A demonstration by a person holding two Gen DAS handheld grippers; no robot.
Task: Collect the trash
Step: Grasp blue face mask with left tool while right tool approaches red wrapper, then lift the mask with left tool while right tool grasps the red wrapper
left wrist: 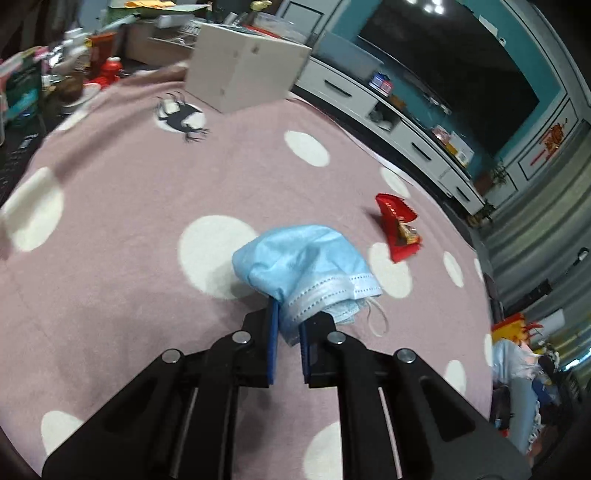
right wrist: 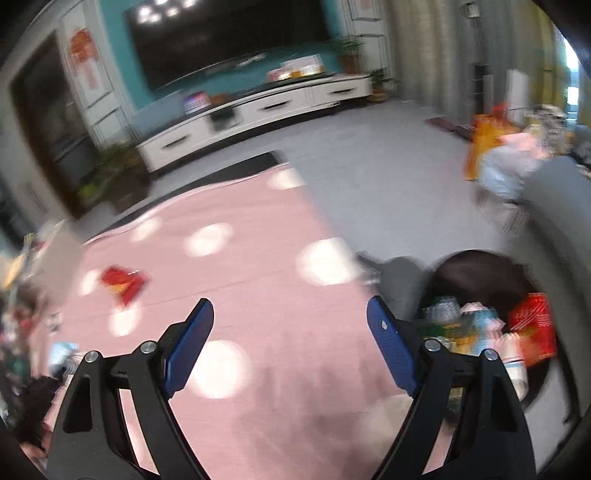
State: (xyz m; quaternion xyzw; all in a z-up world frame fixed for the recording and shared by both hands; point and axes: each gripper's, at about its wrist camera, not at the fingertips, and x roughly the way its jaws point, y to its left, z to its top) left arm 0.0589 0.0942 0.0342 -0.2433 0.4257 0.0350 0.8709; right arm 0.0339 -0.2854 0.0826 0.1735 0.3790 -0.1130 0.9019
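A crumpled light-blue face mask (left wrist: 306,266) hangs from my left gripper (left wrist: 290,314), which is shut on the mask's lower edge, over the pink spotted cloth (left wrist: 129,221). A red snack wrapper (left wrist: 399,225) lies on the cloth to the right of the mask; in the right wrist view the red snack wrapper (right wrist: 123,282) shows blurred at the left. My right gripper (right wrist: 290,314) is open with nothing between its blue pads, above the cloth. A dark round trash bin (right wrist: 487,321) holding bottles and a red packet stands beyond the cloth's right edge.
A white box (left wrist: 243,70) sits at the cloth's far side, with cluttered items (left wrist: 74,74) to its left. A white TV cabinet (right wrist: 258,110) and dark screen (right wrist: 229,33) line the far wall. Grey floor (right wrist: 388,177) lies beyond the cloth, with bags (right wrist: 498,155) at the right.
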